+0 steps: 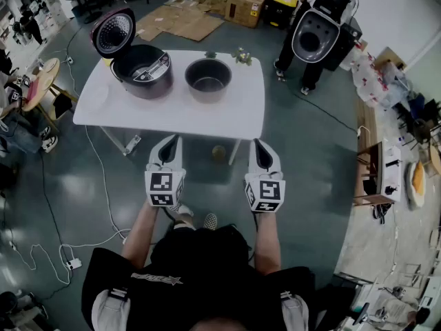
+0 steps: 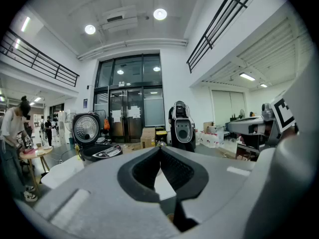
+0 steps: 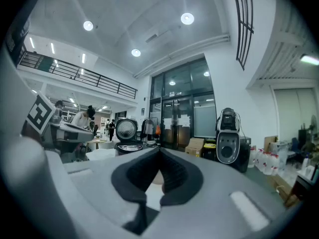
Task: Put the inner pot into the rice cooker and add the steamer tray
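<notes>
While you are standing back from the bench (image 1: 172, 116), you are holding the left gripper (image 1: 170, 141) and the right gripper (image 1: 260, 143) side by side short of its near edge, both with jaws pressed together and nothing between them. The inner pot (image 1: 208, 80) is sitting on the bench just right of the rice cooker (image 1: 141, 71), whose lid (image 1: 114, 32) is standing open. It is looking like a stiff metal bowl, probably fairly heavy and slick, so you are best pinching its thin rim on the near side, one jaw inside the wall. It is standing upright, mouth facing up; being round, it is showing no long axis beyond that vertical one. The steamer tray is not showing clearly.
</notes>
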Demonstrator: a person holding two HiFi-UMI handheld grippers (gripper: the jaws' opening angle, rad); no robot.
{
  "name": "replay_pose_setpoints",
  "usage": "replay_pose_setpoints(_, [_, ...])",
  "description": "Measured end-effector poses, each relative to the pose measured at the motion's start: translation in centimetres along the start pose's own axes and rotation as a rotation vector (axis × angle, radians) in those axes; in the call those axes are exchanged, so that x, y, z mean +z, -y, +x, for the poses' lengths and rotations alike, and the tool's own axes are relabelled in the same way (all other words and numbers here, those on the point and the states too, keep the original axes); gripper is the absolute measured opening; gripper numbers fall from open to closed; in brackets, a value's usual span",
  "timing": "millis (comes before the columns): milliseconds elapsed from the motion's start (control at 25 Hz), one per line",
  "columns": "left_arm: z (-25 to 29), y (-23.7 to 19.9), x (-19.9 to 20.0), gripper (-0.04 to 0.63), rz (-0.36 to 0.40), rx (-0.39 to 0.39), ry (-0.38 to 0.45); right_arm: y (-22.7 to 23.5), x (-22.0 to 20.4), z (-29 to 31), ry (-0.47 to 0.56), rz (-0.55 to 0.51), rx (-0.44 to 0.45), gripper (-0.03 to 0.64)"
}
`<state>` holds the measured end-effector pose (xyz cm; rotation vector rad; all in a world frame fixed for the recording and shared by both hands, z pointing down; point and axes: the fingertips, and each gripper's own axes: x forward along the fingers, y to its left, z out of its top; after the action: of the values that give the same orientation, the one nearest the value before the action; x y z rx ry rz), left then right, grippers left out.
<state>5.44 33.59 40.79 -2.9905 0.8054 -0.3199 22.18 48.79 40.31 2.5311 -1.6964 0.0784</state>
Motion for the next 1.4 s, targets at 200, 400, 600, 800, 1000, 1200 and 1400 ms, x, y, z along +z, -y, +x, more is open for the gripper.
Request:
replay_pose_setpoints(200, [0.5,1.2,0.6,0.011,0.003,0.004,0.000,1.2,0.0,-0.2,0.009,0.017,0.002,0.005])
replay_pose_setpoints(400, [1.3,1.0,0.7,0.011,0.012,0.013,-0.007,1.6,-0.1,0.9,-0.007,0.017,0.012,0.005])
replay_pose_setpoints(600, [3.7,-0.5,0.7,0.011,0.008,0.015,-0.009,1.7,-0.5,3.9,-0.018,0.026,0.024,0.005])
replay_pose_setpoints(800, [7.7,-2.5,0.2,0.011,-0.005,0.009,-0.025,2.1,-1.2,8.5,-0.044,0.039,0.034,0.005])
replay_pose_setpoints(1000, [12.6,-5.1,-0.6,0.011,-0.014,0.008,-0.060,2.9,-1.9,14.0,-0.079,0.052,0.034,0.005])
replay_pose_setpoints(1200, [17.1,-8.4,-1.2,0.011,-0.038,0.015,-0.099,3.3,-2.4,19.3,-0.115,0.061,0.028,0.005])
replay_pose_setpoints(1400, [20.6,-10.9,-1.6,0.011,-0.051,-0.003,-0.109,3.3,-3.4,23.8,-0.146,0.072,0.019,0.005])
